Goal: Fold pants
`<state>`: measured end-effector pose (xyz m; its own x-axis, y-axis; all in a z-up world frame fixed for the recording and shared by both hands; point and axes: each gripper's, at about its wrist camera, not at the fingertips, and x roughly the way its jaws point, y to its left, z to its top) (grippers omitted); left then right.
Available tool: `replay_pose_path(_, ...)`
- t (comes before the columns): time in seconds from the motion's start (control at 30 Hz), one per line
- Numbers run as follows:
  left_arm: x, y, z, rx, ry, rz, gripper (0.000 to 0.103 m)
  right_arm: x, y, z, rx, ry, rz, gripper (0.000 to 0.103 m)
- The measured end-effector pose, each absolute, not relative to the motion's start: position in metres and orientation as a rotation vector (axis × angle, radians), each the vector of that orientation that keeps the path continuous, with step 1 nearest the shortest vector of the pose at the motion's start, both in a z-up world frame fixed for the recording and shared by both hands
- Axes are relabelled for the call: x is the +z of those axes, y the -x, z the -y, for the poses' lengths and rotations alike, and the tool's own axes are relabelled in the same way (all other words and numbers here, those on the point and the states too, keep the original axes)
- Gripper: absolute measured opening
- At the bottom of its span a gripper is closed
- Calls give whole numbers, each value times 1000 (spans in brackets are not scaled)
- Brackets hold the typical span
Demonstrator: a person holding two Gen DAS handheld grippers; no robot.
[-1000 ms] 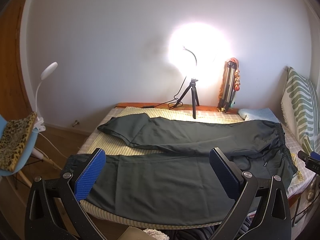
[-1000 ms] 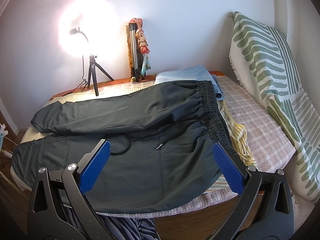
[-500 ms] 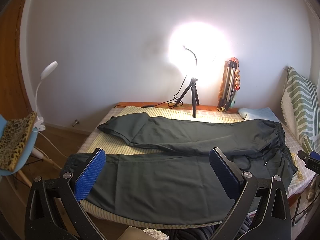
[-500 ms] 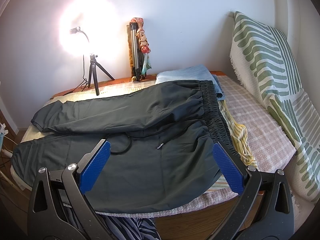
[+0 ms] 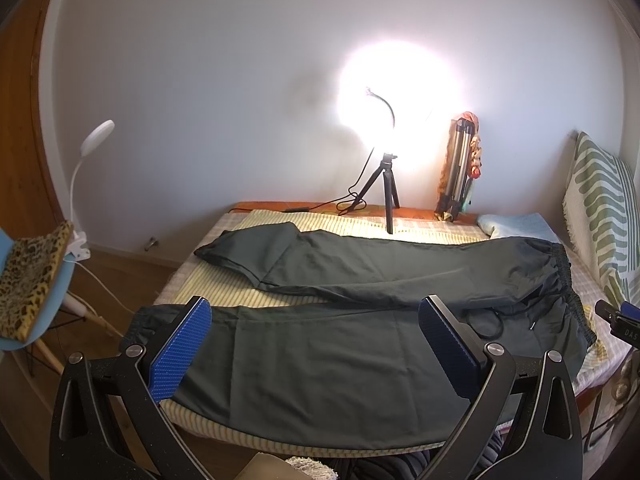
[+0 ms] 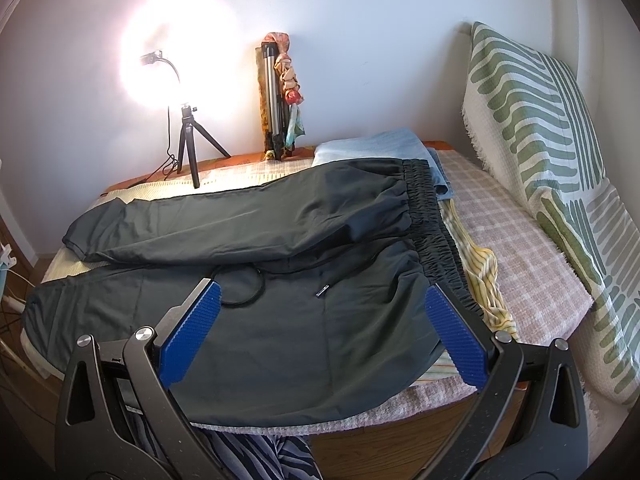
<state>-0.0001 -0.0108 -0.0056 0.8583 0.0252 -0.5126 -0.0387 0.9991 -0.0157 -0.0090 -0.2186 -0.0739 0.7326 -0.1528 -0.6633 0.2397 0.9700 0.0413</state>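
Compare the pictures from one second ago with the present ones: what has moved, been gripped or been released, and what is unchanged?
Nothing visibly changed. The dark pants lie spread flat on the bed as before, both legs apart. The left tongs and right tongs remain open above the near edge, holding nothing.

Both tools (image 5: pixel 314 340) (image 6: pixel 322 328): black frames, ribbed blue pads, silver screws.
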Motion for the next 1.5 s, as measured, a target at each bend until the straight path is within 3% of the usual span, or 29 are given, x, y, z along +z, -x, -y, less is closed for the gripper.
replay_pose_path(0.73,-35,-27,-28,124,25,-615,103,-75,-28,208,-130,-63,-727,103)
replay_pose_path(1.13,-56,-77,-52,57,52,-669,102,-74,-129,195,87,22,-739,103)
replay_pose_path(1.5,-78,-149,-52,2,44,-730,91,-100,-257,171,289,128,-835,103)
